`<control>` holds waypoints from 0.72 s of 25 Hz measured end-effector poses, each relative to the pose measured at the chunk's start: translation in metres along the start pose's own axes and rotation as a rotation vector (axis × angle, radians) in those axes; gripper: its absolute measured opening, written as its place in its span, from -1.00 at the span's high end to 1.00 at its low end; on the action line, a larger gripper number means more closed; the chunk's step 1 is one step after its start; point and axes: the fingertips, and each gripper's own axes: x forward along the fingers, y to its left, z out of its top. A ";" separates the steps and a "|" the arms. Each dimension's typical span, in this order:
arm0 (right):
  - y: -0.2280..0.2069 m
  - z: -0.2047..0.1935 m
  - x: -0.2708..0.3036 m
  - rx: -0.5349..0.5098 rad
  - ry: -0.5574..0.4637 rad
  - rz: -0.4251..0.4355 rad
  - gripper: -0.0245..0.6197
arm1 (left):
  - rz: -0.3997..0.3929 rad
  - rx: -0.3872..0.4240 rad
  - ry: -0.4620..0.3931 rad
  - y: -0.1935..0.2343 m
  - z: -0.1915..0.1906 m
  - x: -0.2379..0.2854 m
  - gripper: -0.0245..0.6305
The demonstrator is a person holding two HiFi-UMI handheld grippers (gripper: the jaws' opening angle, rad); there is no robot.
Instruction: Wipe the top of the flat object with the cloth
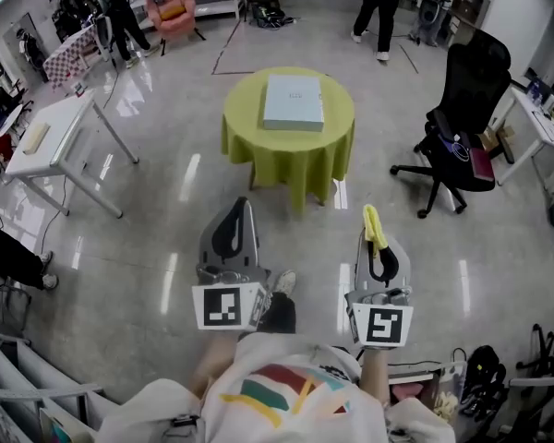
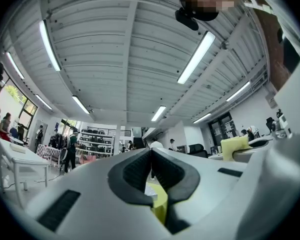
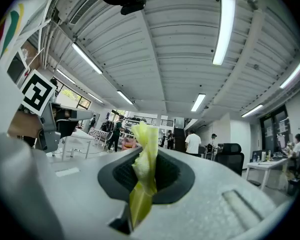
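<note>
The flat object is a pale blue-grey box (image 1: 293, 102) lying on a round table with a yellow-green cover (image 1: 295, 150), some way ahead of me across the floor. My left gripper (image 1: 243, 207) points toward the table from well short of it, and its jaws are shut with nothing between them (image 2: 151, 152). My right gripper (image 1: 372, 218) is held beside it, shut on a yellow cloth (image 1: 375, 229). In the right gripper view the cloth (image 3: 145, 139) stands up folded out of the closed jaws (image 3: 148, 160).
A black office chair (image 1: 462, 118) stands right of the table and a white desk (image 1: 55, 137) stands to its left. People walk at the far end of the room (image 1: 380, 7). Shiny floor lies between me and the table. My shoe (image 1: 284, 282) shows between the grippers.
</note>
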 end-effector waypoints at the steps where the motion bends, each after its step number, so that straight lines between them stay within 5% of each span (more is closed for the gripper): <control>1: -0.004 -0.001 0.004 -0.005 -0.001 -0.010 0.84 | -0.003 -0.003 -0.007 0.001 -0.001 0.006 0.88; 9: -0.039 -0.010 0.074 -0.049 -0.049 -0.055 0.84 | -0.023 -0.080 -0.025 0.019 -0.034 0.106 0.88; 18: -0.063 -0.016 0.232 -0.087 -0.068 -0.039 0.85 | -0.093 -0.110 -0.002 0.049 -0.071 0.257 0.88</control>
